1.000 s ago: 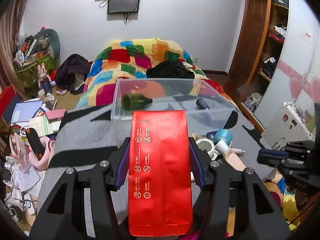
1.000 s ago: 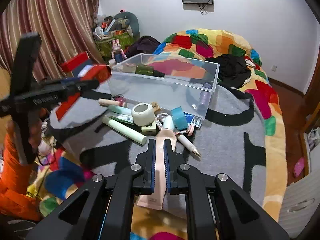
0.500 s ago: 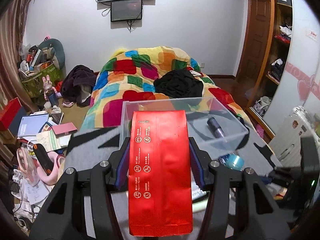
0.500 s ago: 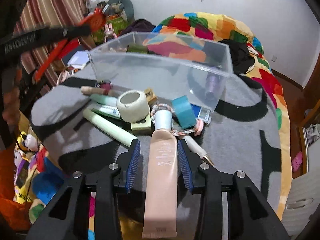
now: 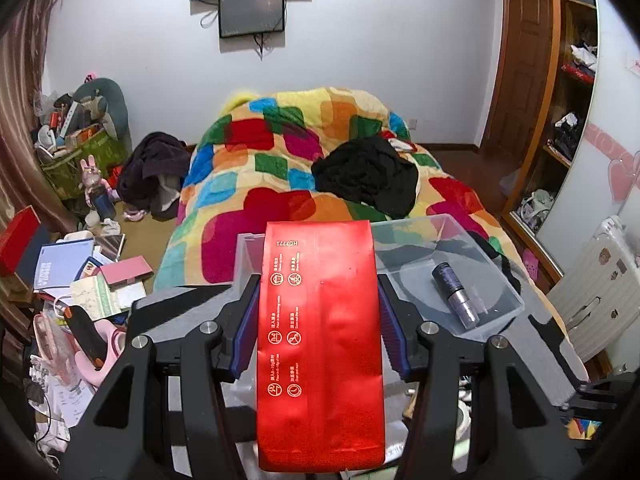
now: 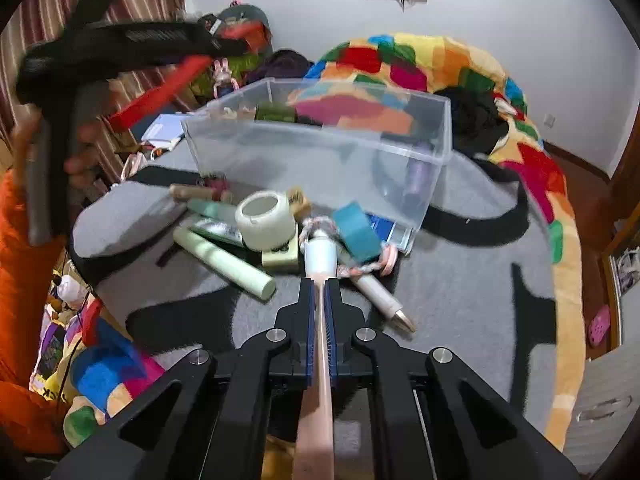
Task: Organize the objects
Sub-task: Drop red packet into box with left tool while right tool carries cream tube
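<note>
My left gripper (image 5: 318, 284) is shut on a red foil pouch (image 5: 320, 340) and holds it above the near wall of the clear plastic bin (image 5: 486, 254). A purple bottle (image 5: 456, 294) lies in the bin. In the right wrist view the left gripper (image 6: 224, 46) shows blurred at upper left with the red pouch (image 6: 160, 94). My right gripper (image 6: 319, 288) is shut on a pink tube (image 6: 319, 360) with a white cap (image 6: 320, 258), just in front of the pile beside the clear bin (image 6: 320, 160). A dark green bottle (image 6: 276, 113) lies in the bin.
On the grey blanket (image 6: 460, 280) lie a white tape roll (image 6: 265, 220), a teal tape roll (image 6: 356, 232), pale green tubes (image 6: 224, 262), a braided cord (image 6: 360, 268) and a pen-like stick (image 6: 380, 296). A colourful quilt (image 5: 304, 160) covers the bed beyond. Floor clutter (image 5: 80, 276) lies left.
My left gripper has risen and moved over the bin with the pouch. My right gripper has closed on the pink tube after being open around it half a second ago.
</note>
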Motion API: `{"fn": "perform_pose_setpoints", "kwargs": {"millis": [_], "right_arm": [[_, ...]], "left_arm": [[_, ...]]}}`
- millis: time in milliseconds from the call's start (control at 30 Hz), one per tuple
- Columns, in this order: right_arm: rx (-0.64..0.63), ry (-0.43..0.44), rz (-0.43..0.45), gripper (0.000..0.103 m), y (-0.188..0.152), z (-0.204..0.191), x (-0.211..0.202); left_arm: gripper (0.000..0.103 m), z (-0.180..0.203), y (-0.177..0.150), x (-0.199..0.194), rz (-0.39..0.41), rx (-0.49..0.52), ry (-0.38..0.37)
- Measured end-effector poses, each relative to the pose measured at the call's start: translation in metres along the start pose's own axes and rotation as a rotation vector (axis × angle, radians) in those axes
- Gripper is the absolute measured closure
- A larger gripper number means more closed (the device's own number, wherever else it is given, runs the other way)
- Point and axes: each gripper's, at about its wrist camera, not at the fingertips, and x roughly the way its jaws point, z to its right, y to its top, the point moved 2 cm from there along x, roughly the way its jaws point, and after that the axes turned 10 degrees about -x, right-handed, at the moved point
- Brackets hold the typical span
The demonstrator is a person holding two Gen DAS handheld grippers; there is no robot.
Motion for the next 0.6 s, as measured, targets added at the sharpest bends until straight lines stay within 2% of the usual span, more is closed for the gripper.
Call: {"fn": "perform_pose_setpoints", "kwargs": {"millis": [100, 233, 333, 400, 600], "right_arm": [[-0.014, -0.004, 0.013, 0.099, 0.005, -0.002, -0.005], [-0.009, 0.004, -0.033, 0.098, 0.003, 0.000, 0.005], [0.000, 0.012, -0.075, 0.089, -0.004, 0.002, 0.016], [-0.003, 0.005, -0.084, 0.076, -0.008, 0.002, 0.021], [-0.026, -0.011, -0.117, 0.075, -0.009, 0.000, 0.037]], "left_arm": [[0.049, 0.004, 0.004, 0.016, -0.026, 0.019, 0.015], [0.049, 0.011, 0.009, 0.039, -0.072, 0.053, 0.034], [0.049, 0.018, 0.009, 0.052, -0.108, 0.081, 0.044], [0.049, 0.022, 0.007, 0.060, -0.134, 0.092, 0.045], [0.049, 0.028, 0.001, 0.065, -0.168, 0.099, 0.018]]}}
